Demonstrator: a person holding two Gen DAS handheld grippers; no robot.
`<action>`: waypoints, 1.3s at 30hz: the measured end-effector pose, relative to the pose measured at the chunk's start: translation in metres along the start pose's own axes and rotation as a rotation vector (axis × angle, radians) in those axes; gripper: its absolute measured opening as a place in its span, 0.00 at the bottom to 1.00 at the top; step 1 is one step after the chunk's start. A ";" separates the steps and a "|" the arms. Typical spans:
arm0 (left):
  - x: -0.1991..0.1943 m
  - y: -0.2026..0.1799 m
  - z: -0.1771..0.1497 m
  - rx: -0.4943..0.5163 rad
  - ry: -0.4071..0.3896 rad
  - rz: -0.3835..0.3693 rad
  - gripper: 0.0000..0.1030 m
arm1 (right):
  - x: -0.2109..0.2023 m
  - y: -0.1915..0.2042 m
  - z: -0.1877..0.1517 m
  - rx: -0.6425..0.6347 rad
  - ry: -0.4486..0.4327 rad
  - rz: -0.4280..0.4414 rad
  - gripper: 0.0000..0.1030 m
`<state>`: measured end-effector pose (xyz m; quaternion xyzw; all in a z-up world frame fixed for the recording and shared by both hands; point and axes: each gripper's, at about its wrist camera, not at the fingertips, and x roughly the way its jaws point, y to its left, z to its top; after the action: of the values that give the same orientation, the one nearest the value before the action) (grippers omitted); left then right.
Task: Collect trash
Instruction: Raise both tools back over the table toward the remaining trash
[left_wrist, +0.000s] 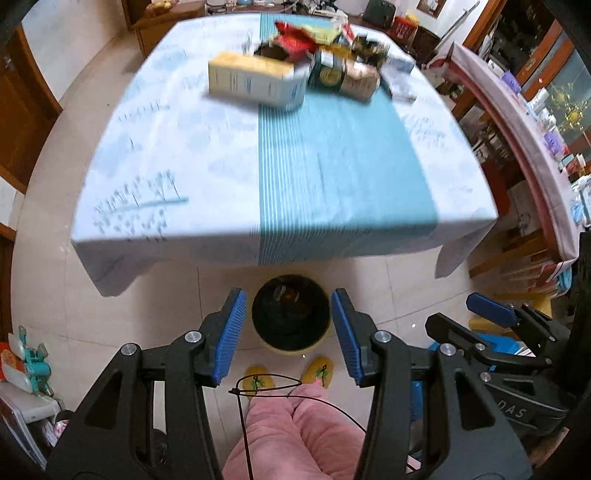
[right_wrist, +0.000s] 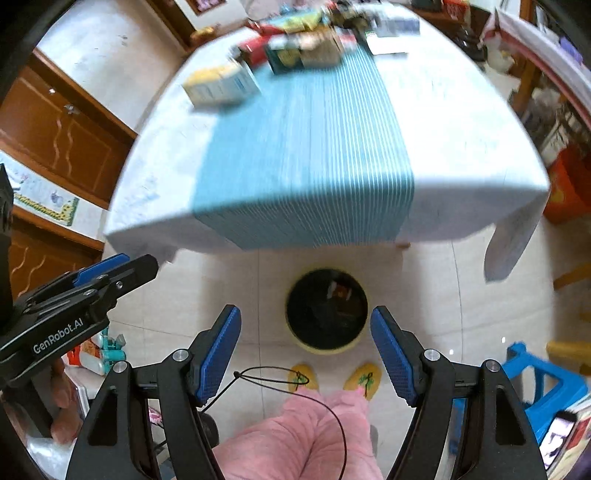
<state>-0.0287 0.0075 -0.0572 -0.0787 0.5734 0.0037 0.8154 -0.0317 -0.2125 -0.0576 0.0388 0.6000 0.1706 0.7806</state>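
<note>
Two empty grippers, the left gripper (left_wrist: 288, 332) and the right gripper (right_wrist: 306, 354), hang with jaws apart above the bin (left_wrist: 290, 318) (handy for dropping). Ahead, the boxes and wrappers (left_wrist: 295, 70) wait heaped on the table (left_wrist: 184, 177).

Bright even indoor light; tabletop motion-blurred; strong fisheye bending, dark corners.

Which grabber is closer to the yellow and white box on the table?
Left. The yellow and white box lies almost straight ahead of the left gripper; the right gripper is further right, with the box well off to its left.
</note>
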 end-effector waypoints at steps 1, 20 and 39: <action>-0.009 -0.002 0.005 -0.010 -0.011 -0.007 0.43 | -0.010 0.002 0.005 -0.012 -0.010 0.002 0.72; -0.117 -0.005 0.101 -0.085 -0.184 0.097 0.43 | -0.118 0.032 0.139 -0.268 -0.244 0.015 0.72; 0.046 0.065 0.259 -0.244 0.012 -0.063 0.43 | 0.048 0.006 0.338 -0.256 -0.152 -0.051 0.71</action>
<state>0.2227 0.1018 -0.0228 -0.1951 0.5707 0.0474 0.7962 0.2987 -0.1432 -0.0066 -0.0636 0.5132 0.2226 0.8265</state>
